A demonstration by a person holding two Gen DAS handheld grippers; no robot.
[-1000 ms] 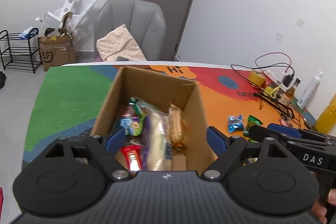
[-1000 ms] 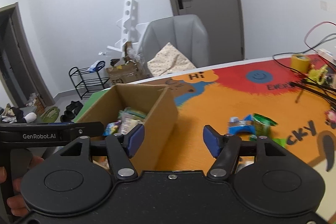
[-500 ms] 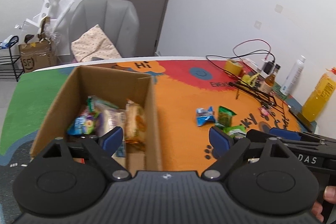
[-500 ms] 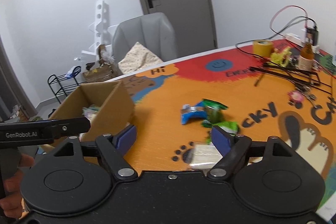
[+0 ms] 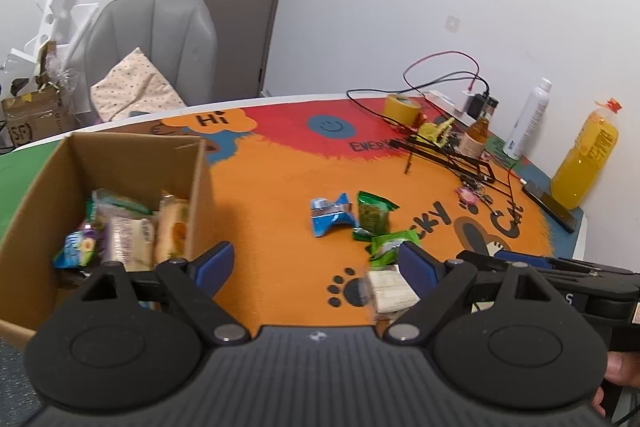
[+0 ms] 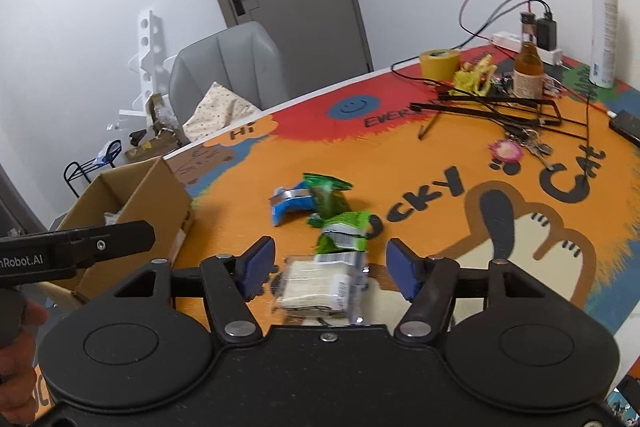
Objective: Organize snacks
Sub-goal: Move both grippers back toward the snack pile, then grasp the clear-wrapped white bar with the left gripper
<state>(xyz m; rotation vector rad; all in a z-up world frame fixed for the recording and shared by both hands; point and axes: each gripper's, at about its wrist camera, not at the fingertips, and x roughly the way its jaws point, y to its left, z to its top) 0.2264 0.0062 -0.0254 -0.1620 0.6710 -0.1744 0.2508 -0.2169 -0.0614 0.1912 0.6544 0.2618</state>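
Squarely between right fingers [image 6: 404, 273]: cracker pack [image 6: 320, 285].

We see only part of the clear packet of pale crackers [image 6: 320, 285]. Its near end hides behind the black body of the right gripper [image 6: 330, 267], whose jaws are closing, with the packet between them but not touched. The brown cardboard box [image 5: 48, 171] is cut off at the nine o'clock edge of the left view, and the left gripper [image 5: 316, 261] hides its near wall. The print on the blue wrapper [image 5: 330, 213] and the dark green packet [image 5: 372, 213] at twelve o'clock is too blurry for us to read.
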